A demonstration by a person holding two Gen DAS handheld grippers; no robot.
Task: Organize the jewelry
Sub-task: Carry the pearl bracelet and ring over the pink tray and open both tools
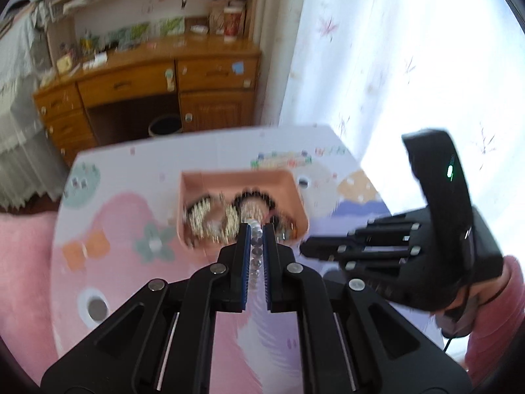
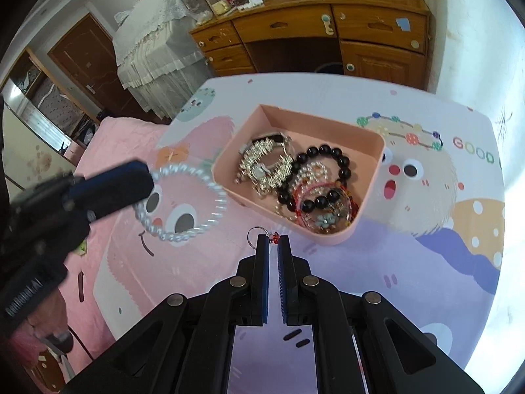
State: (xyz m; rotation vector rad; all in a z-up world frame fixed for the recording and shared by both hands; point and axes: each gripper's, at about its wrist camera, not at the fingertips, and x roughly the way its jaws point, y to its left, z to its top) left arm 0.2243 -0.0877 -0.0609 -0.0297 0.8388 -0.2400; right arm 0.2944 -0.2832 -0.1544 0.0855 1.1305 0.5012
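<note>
Above a small table (image 2: 410, 262) covered in a pastel cartoon print, the left gripper (image 1: 256, 229) is clamped on a clear beaded bracelet (image 2: 182, 202), which hangs as an open loop in the air from its tips, clear of the tabletop and just to the left of a pink tray (image 2: 370, 146). The right gripper (image 2: 273, 241), its fingers drawn nearly together, pinches a small piece with red beads (image 2: 275, 237) and a thin metal ring (image 2: 255, 237) at its very tips, close to the tray's near wall. Bare tabletop lies open on the near side of both tools and to the right of the tray, while the table's far edge and its right edge both fall away close behind the tray. The tray holds a tangle of jewelry: a black beaded bracelet (image 2: 328, 151), a silvery-gold chain piece (image 2: 262, 164), a red string bracelet (image 2: 315, 193) and other small pieces too jumbled to tell apart. Beyond the table stand a wooden desk (image 2: 328, 29) crowded with clutter and a bed with a pink blanket (image 2: 108, 144); a pale floral curtain (image 1: 393, 65) hangs to the right.
</note>
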